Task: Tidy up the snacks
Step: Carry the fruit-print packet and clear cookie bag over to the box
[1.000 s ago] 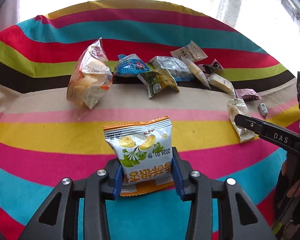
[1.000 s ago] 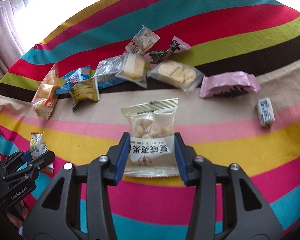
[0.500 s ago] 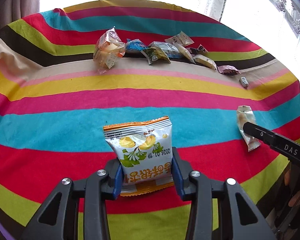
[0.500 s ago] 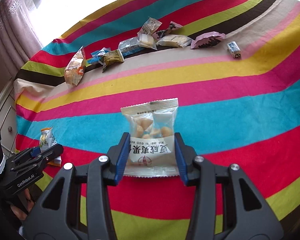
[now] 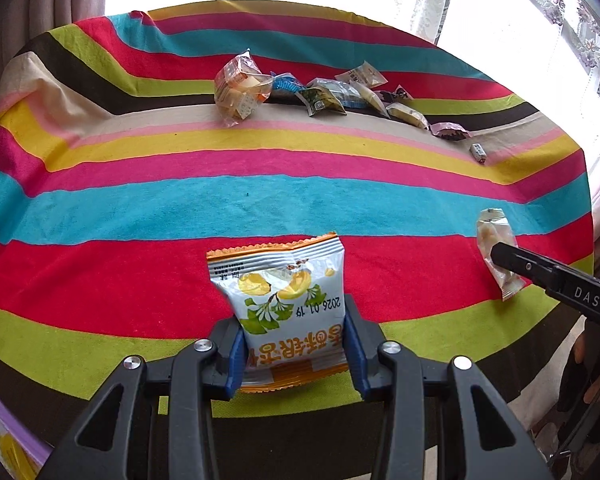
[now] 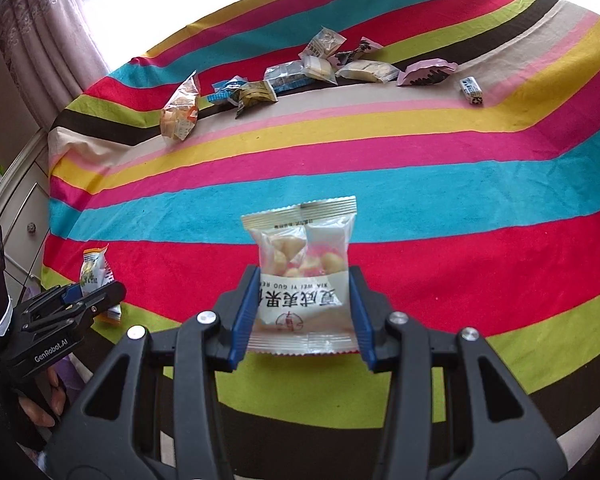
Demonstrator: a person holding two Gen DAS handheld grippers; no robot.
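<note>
The left gripper [image 5: 294, 346] had its blue pads closed on the lower half of an orange-edged snack packet [image 5: 284, 300] printed with yellow fruit, held low in the centre of the left wrist view, and the right gripper [image 6: 302, 320] was clamped likewise on a clear packet of pale nuts [image 6: 302, 276] at the centre of its own view. Both packets looked light, soft and air-puffed, with slick film that would crumple and could slide; the flat crimped seams or the lower body between the pads seemed the safest places to hold, with gentle pressure so the contents were not crushed. The remaining snacks [image 6: 320, 68] lay in a loose row across the upper middle of the right wrist frame, well apart from both grippers, with a small wrapped candy [image 6: 471, 90] at the row's right end. They rested on a striped cloth [image 6: 420, 184] of red, blue, pink, yellow and green, apparently soft and nappy. Bright windows with lace curtains [image 5: 572, 12] filled the upper right of the left view, and a pale cabinet [image 6: 20, 200] stood at the right view's left edge.
</note>
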